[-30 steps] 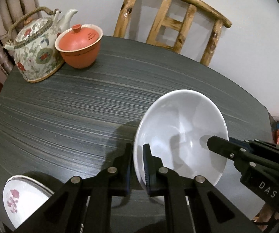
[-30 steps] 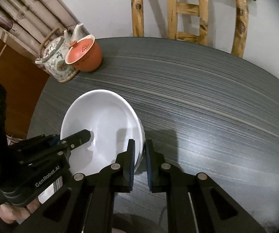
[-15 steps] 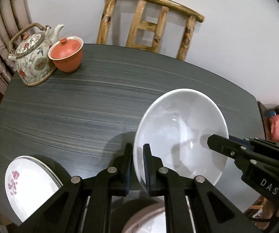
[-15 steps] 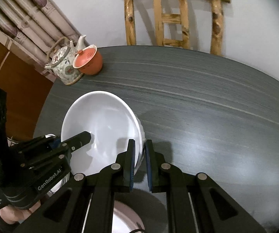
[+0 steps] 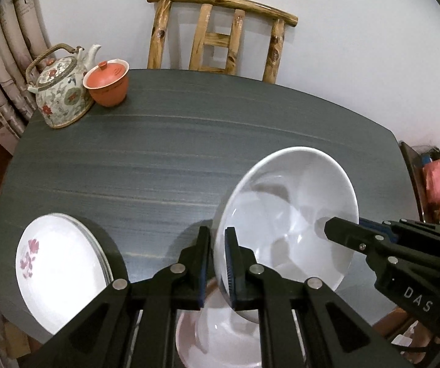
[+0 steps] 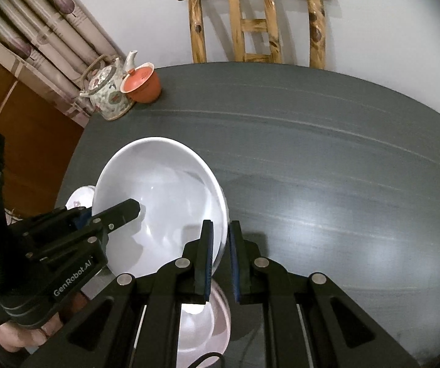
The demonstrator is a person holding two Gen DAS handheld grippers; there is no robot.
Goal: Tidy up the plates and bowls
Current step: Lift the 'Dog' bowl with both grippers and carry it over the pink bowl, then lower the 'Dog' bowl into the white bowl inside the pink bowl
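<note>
A large plain white bowl (image 5: pixel 293 211) is held in the air above the dark table (image 5: pixel 164 159). My left gripper (image 5: pixel 217 236) is shut on its left rim. My right gripper (image 6: pixel 221 230) is shut on its right rim, where the bowl (image 6: pixel 158 196) fills the left of the view. Below the bowl sits a second white bowl with a pinkish rim (image 5: pixel 220 337), also in the right wrist view (image 6: pixel 201 328). A stack of white plates with a red flower (image 5: pixel 57 270) lies at the table's near left edge.
A flowered teapot (image 5: pixel 62 92) and an orange lidded cup (image 5: pixel 108 84) stand at the table's far left corner. A wooden chair (image 5: pixel 220 36) stands behind the table against the white wall. Curtains hang at the left.
Both grippers have lifted the white bowl up and back toward the near edge. The pink-rimmed bowl and more of the plate stack have come into view below.
</note>
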